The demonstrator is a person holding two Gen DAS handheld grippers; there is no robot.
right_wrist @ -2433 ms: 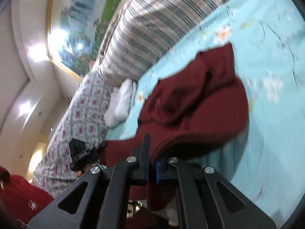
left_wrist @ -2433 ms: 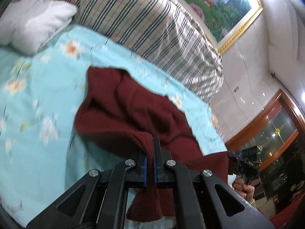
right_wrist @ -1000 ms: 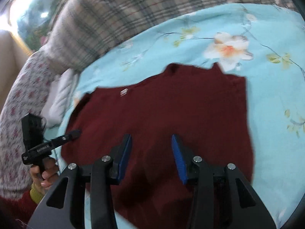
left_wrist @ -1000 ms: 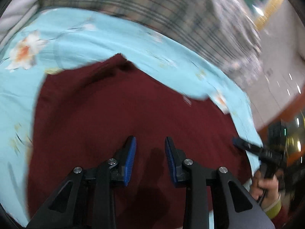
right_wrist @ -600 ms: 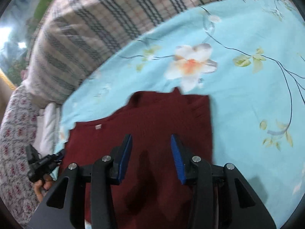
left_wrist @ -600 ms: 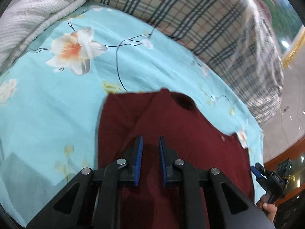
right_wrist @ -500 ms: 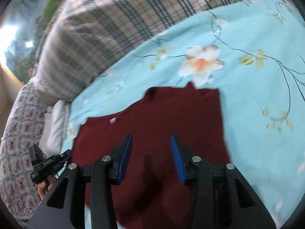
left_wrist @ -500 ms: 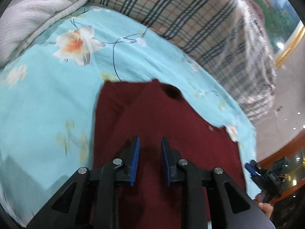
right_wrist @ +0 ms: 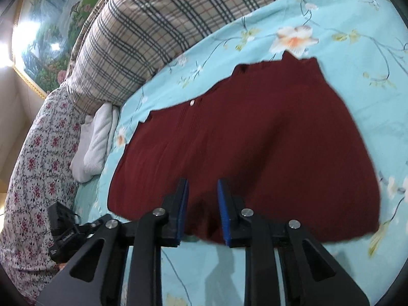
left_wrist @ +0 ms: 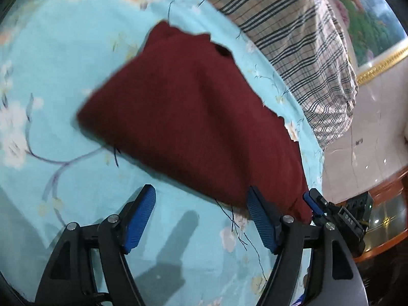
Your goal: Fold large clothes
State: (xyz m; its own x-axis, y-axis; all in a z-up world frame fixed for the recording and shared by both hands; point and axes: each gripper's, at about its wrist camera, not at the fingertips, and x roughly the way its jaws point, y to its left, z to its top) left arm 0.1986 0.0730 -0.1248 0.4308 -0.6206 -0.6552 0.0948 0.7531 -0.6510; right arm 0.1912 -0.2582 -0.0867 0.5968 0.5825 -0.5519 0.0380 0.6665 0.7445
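A dark red sweater lies spread flat on the light blue floral bedsheet. My left gripper hovers at the sweater's near edge with its jaws opening wide. Its blue pads stand apart over sheet and hem, pressing nothing. In the right wrist view the sweater fills the middle. My right gripper sits above the near hem with its jaws closing to a narrow gap. Red cloth shows behind that gap, but no fold is pinched. The right gripper's blue tip shows by the sweater's right corner.
A plaid quilt is piled along the far side of the bed. A white folded towel and a flowered quilt lie at the left. Loose dark threads trail from the hem. Wooden furniture stands beyond the bed.
Both grippers earlier let go of the sweater. Since half a second ago the left has drawn back off it to the near edge and opened wide; the right has drawn back and narrowed.
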